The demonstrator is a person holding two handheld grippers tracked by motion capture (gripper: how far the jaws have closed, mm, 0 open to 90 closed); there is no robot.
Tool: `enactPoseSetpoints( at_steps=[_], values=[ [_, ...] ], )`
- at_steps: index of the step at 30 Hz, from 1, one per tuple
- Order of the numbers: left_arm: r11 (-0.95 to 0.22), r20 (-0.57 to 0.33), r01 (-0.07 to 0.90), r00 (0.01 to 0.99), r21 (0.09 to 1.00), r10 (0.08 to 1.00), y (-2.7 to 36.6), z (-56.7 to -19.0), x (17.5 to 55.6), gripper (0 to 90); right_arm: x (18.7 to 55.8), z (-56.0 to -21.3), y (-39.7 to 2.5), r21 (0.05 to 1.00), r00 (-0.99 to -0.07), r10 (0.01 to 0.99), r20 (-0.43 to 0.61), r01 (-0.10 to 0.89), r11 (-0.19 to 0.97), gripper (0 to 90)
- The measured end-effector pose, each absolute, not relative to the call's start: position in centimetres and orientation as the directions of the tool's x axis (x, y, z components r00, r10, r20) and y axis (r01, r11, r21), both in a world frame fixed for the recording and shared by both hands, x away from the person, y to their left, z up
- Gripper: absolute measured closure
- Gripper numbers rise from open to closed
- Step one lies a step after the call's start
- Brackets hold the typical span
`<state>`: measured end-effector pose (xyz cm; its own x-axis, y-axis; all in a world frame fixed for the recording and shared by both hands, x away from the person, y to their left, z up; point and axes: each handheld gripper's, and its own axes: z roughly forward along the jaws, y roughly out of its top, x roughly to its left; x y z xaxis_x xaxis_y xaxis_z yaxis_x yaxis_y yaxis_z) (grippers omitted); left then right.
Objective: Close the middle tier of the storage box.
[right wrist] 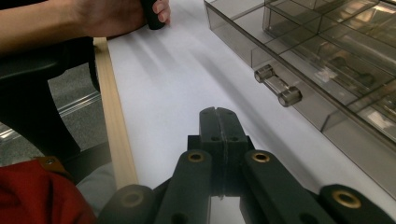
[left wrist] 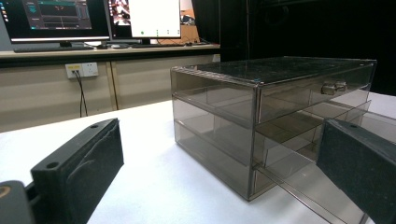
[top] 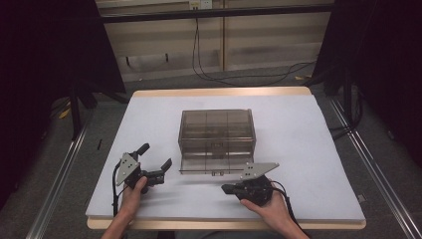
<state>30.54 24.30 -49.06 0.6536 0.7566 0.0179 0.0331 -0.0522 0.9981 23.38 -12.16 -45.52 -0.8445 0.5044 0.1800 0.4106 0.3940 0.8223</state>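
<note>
A smoky, see-through drawer cabinet (top: pixel 217 134), bottom drawer (right wrist: pixel 299 88) pulled out, sits between the spread left gripper (top: pixel 157 162) and closed right gripper (top: pixel 226 188).

The drawer cabinet (top: pixel 217 139) stands mid-table and is the one obstacle. Its bottom drawer (top: pixel 214 168) is pulled out toward the person, with a small handle (right wrist: pixel 277 86) jutting from its front. Left of the cabinet the white table (top: pixel 149 124) lies bare, as does the stretch to its right and behind it. In front of the drawer a bare strip runs between the left gripper (top: pixel 155 162), jaws spread, and the right gripper (top: pixel 230 189), jaws pressed together.
</note>
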Motion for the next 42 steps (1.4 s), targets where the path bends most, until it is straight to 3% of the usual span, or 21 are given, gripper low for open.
enactPoseSetpoints(
  at_steps=[26,42],
  values=[
    [-0.053,0.018,0.033,0.654,0.998,0.756,24.3,-49.1,30.5,0.9,25.3,-46.6,-9.1,0.811,-0.869,0.458,0.186,0.399,0.428,90.0],
    [-0.043,0.011,0.033,0.652,0.999,0.758,24.2,-49.1,30.5,0.9,26.2,-47.2,-9.7,0.81,-0.839,0.512,0.186,0.426,0.403,90.0]
  ],
)
